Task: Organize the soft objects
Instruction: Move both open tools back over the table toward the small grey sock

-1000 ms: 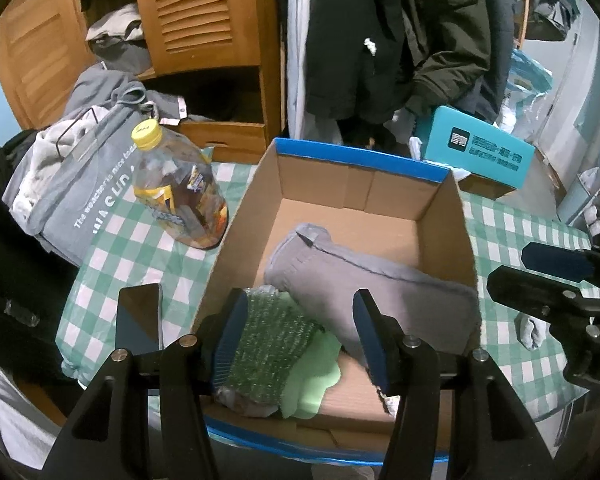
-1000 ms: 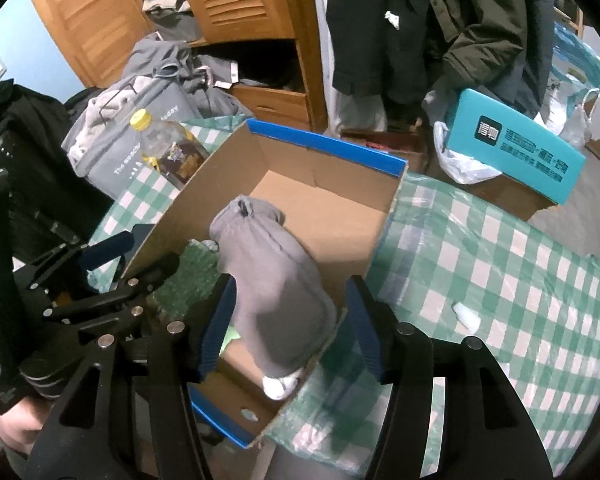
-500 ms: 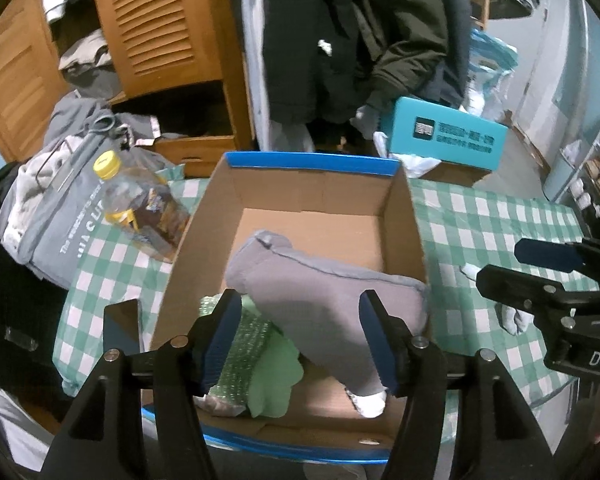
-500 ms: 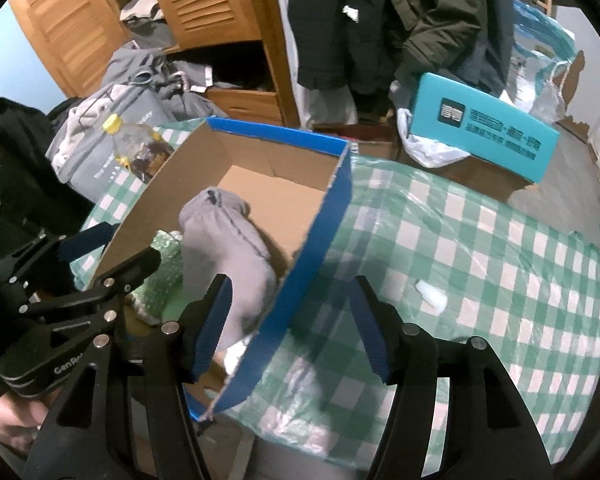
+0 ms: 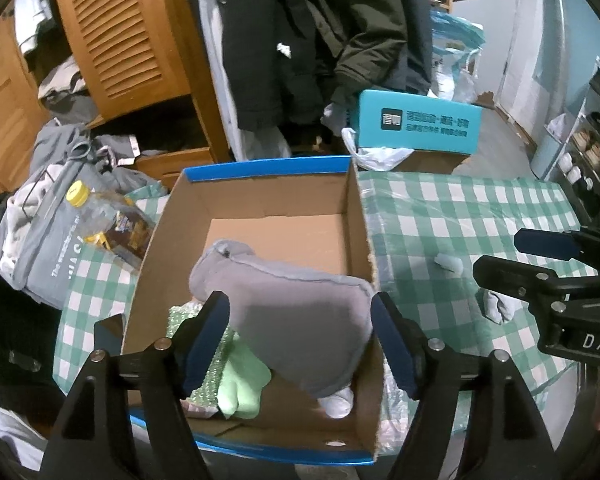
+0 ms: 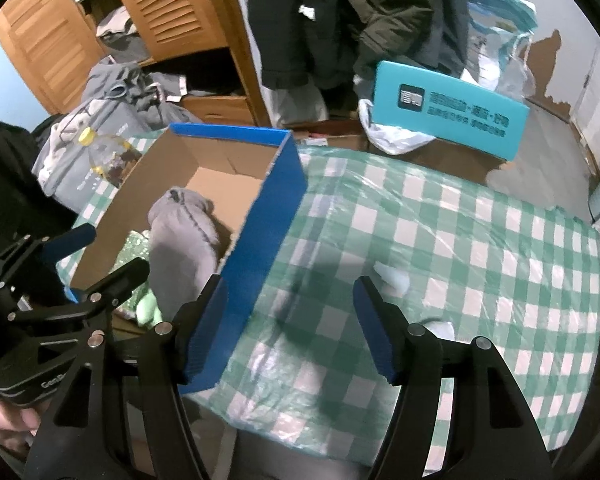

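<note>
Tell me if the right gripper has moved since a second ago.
Yes. The right gripper swung right, from over the box onto the checked cloth.

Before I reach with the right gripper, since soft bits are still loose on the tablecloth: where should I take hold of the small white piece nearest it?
Take the small white piece across its narrow middle, coming straight down from above. It lies flat and alone on the checked tablecloth, right of the cardboard box, so nothing blocks either side. The right gripper is open nearby.

A yellow-capped bottle point(image 5: 104, 224) lies beside a grey bag point(image 5: 44, 236); teal box point(image 5: 418, 124) behind.
</note>
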`<action>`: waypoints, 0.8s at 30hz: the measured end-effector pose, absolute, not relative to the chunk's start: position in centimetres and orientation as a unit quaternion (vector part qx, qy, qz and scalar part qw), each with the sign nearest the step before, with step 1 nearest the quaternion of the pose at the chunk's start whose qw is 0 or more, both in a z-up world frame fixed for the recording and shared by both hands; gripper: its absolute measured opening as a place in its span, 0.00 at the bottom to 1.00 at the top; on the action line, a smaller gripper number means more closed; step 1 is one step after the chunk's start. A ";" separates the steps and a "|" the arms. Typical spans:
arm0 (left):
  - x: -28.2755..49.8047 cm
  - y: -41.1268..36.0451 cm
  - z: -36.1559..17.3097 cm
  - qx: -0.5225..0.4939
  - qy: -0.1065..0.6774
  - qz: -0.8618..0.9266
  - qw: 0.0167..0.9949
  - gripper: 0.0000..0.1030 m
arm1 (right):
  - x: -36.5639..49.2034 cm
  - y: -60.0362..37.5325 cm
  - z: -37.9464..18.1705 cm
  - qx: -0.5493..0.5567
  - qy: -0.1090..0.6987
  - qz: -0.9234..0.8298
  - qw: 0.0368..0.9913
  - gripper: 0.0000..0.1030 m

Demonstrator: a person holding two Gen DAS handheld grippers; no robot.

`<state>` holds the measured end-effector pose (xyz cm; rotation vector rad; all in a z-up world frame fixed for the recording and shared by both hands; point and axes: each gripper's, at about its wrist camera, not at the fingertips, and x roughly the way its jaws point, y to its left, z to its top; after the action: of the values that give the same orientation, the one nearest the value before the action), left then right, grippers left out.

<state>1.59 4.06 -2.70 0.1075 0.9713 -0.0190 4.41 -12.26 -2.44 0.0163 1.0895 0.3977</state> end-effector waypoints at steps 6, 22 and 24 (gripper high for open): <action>1.6 2.1 -2.7 0.063 0.467 -0.021 0.882 0.77 | 4.2 -14.4 -2.8 0.018 0.518 0.175 0.837 0.64; 1.9 -3.0 -3.5 0.093 0.479 -0.049 0.871 0.78 | 3.7 -20.0 -4.5 0.040 0.529 0.142 0.836 0.65; 2.0 -3.5 -3.7 0.094 0.483 -0.051 0.869 0.78 | 3.7 -20.8 -4.7 0.043 0.530 0.137 0.836 0.65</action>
<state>2.00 -3.53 -3.72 0.1971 1.0103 -0.1067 3.70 -20.78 -4.71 0.0919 1.1222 0.2903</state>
